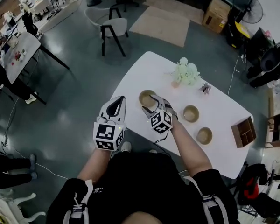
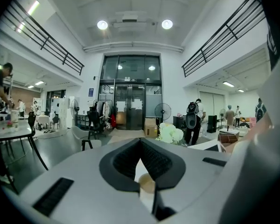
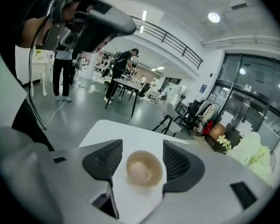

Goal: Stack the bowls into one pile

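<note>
Three tan bowls stand apart on the white table [image 1: 149, 73]: a near-left bowl [image 1: 147, 98], a middle bowl [image 1: 191, 113] and a right bowl [image 1: 205, 135]. My right gripper [image 1: 149, 104] hangs over the near-left bowl with its jaws open. In the right gripper view that bowl [image 3: 143, 168] lies between the two pads of the right gripper [image 3: 142, 146], and neither pad touches it. My left gripper [image 1: 121, 100] is off the table's left edge, shut and empty. Past the closed pads of the left gripper [image 2: 140, 141] a sliver of a bowl [image 2: 147, 185] shows.
A bunch of pale flowers [image 1: 185, 72] and a small pink sprig [image 1: 205, 87] stand at the table's far side. A wooden box [image 1: 243, 131] sits at the right end. A chair [image 1: 113, 29] stands on the floor beyond. People move in the background.
</note>
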`<move>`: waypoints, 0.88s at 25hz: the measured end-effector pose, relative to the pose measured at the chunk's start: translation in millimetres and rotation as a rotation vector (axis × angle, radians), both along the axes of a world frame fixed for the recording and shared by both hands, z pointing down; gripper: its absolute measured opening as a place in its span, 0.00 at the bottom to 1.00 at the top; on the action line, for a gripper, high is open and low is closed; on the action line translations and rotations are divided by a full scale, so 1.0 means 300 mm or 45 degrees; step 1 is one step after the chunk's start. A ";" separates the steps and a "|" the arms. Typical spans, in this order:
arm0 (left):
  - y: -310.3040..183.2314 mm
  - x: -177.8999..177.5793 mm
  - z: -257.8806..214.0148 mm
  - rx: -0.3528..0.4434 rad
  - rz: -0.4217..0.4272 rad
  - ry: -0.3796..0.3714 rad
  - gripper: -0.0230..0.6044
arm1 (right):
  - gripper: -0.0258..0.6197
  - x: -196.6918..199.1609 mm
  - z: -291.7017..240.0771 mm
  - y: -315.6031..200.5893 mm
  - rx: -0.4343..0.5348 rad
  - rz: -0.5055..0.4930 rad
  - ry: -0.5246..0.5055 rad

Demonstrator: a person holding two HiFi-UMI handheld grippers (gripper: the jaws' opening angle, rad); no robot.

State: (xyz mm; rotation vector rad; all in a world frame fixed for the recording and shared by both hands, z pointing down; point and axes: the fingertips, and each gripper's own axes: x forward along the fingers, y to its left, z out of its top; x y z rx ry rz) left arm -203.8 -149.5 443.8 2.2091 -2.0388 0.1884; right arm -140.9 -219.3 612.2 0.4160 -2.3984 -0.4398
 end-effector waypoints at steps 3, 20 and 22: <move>-0.006 -0.016 0.028 -0.017 -0.032 0.005 0.06 | 0.47 -0.001 0.109 -0.018 -0.065 -0.006 0.084; -0.017 -0.117 0.086 -0.078 -0.120 0.003 0.06 | 0.42 0.003 0.489 -0.057 -0.107 -0.101 0.615; -0.012 -0.133 0.085 -0.077 -0.128 0.004 0.06 | 0.30 0.003 0.494 -0.066 -0.042 -0.110 0.662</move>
